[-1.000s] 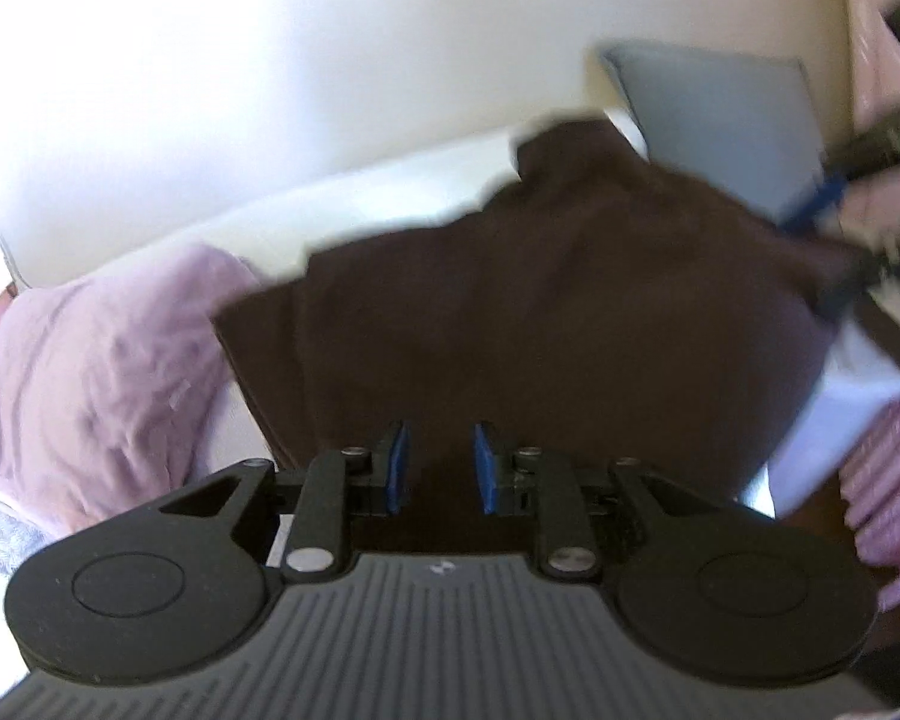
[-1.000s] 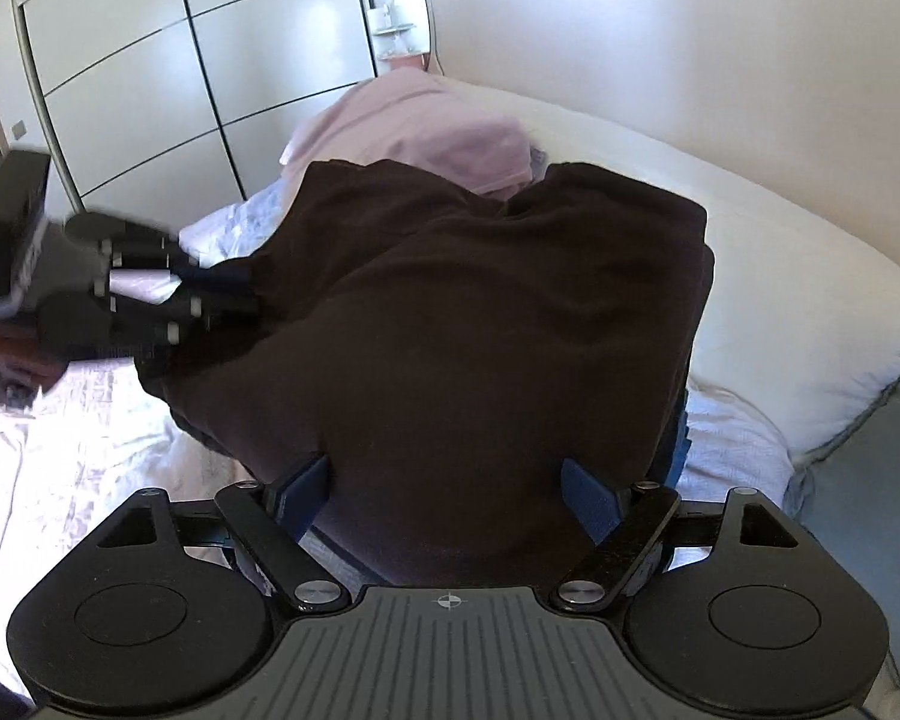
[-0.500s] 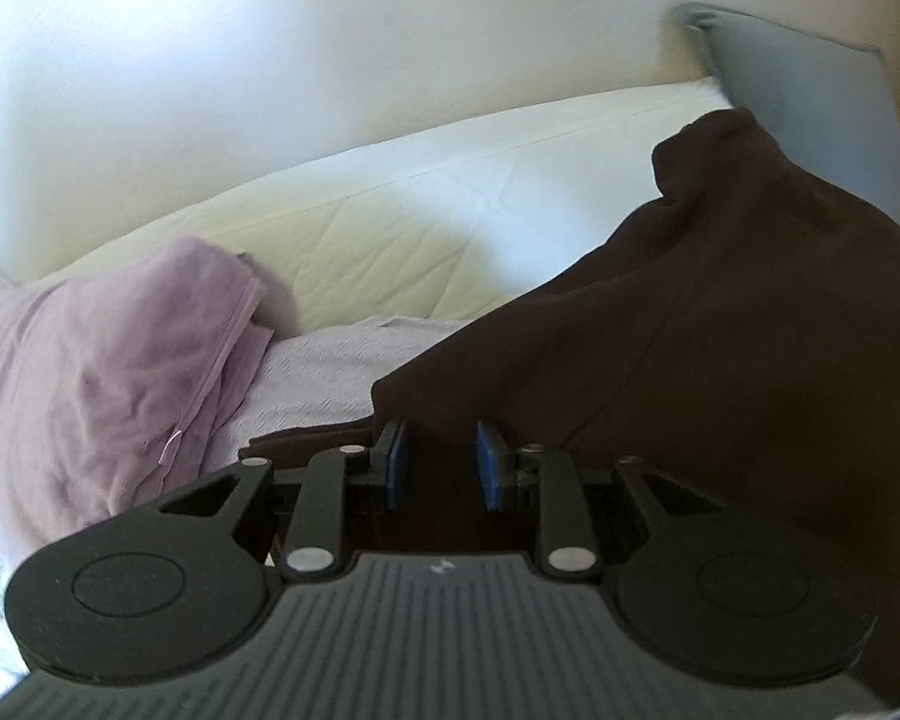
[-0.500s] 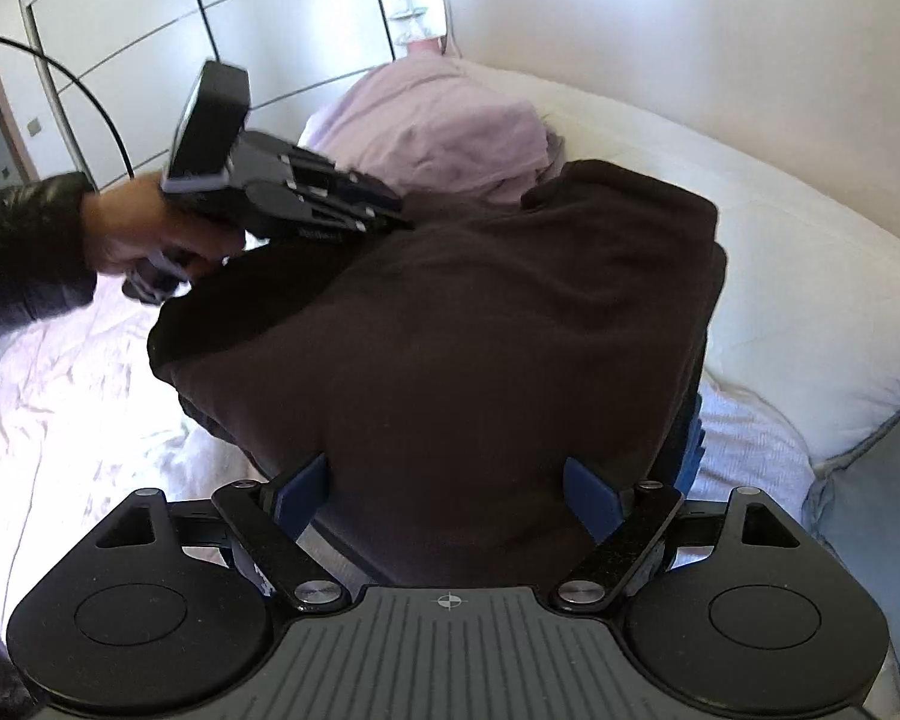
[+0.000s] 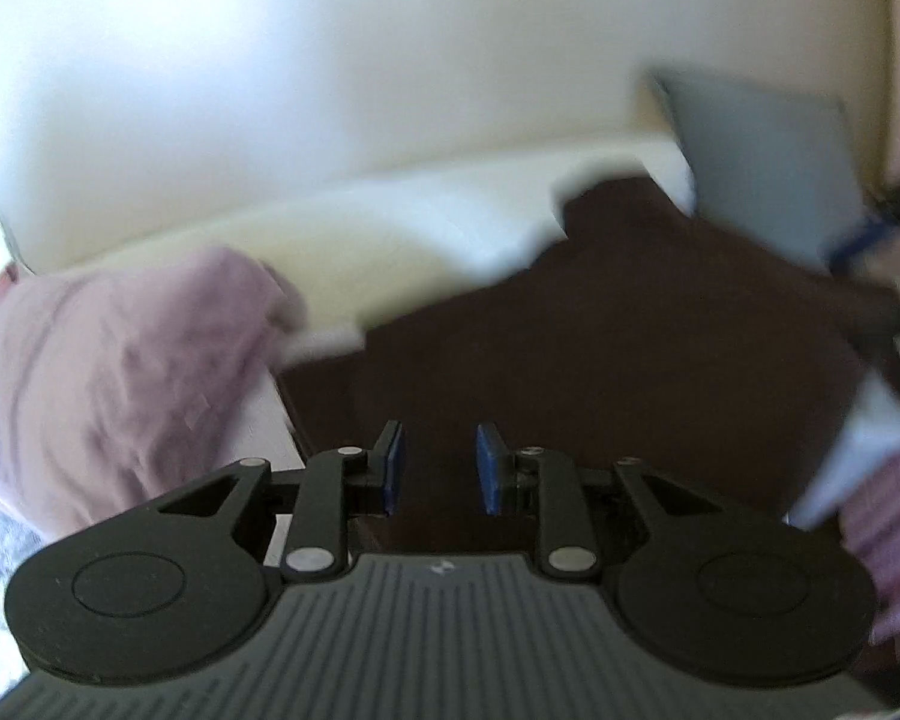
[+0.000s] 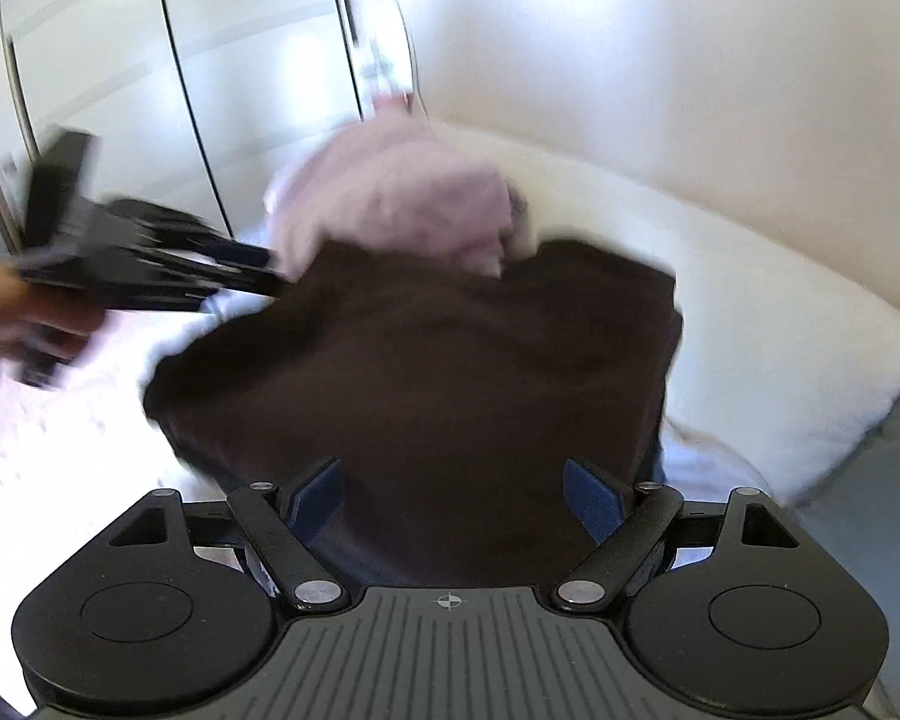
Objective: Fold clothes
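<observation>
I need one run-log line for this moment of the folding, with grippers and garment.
left gripper: narrow gap, brown garment between pads | right gripper: wide, garment between fingers | grip: unclear

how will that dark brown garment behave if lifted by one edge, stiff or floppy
Probably floppy: the dark brown garment drapes in soft rounded folds on the bed. It looks thickish, so likely somewhat heavy and prone to sag. Its matte fabric seems unlikely to slip.

Probably a home bedroom: bed [image 6: 780,360], pillow [image 5: 756,150], wardrobe doors [image 6: 240,90].
</observation>
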{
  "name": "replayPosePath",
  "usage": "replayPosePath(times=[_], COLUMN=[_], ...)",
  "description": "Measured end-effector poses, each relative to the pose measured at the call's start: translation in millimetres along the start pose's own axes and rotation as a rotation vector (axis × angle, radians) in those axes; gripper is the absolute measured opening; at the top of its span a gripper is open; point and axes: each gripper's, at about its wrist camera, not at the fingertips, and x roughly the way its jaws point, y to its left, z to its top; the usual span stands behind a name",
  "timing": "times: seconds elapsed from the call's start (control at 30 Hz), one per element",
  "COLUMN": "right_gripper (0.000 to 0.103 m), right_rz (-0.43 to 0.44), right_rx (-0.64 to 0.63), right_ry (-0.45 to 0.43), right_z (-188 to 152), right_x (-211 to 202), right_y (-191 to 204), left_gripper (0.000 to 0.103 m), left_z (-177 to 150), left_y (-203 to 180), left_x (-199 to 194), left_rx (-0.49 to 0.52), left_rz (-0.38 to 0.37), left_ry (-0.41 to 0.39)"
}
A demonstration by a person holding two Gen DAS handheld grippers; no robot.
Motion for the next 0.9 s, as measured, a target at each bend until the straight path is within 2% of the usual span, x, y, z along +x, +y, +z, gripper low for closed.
replayPosePath(times=[0.03,0.13,0.23,0.43,0.57,0.73,0.77,0.9], right_gripper=[0.084,0.084,0.084,0.084,0.084,0.09,0.094,0.099], right_rz=[-0.006,-0.006,-0.025,-0.072,-0.107,-0.185,-0.207,-0.309], right_rx=[0.011,0.052,0.004,0.046,0.087,0.129,0.138,0.184], right_ry=[0.016,-0.011,-0.069,-0.175,-0.221,-0.226,-0.231,-0.239], right_z=[-6,-8,-7,-17,-38,-79,-89,-132], right_x=[5,1,-15,-48,-66,-83,-87,-105], right_y=[-1,3,13,17,26,68,80,137], left_gripper=[0.023,0.023,0.023,0.023,0.028,0.036,0.04,0.071], left_z=[-8,-16,-10,-4,-12,-43,-52,-101], left_y=[-5,-10,-9,-11,-26,-47,-52,-74], left_x=[2,-2,-11,-29,-54,-91,-100,-145], left_rx=[0.007,-0.003,-0.022,-0.062,-0.076,-0.066,-0.073,-0.067], left_rz=[0.002,0.019,0.032,0.068,0.071,0.052,0.045,0.015], left_ry=[0.013,0.012,-0.016,-0.064,-0.106,-0.184,-0.203,-0.228])
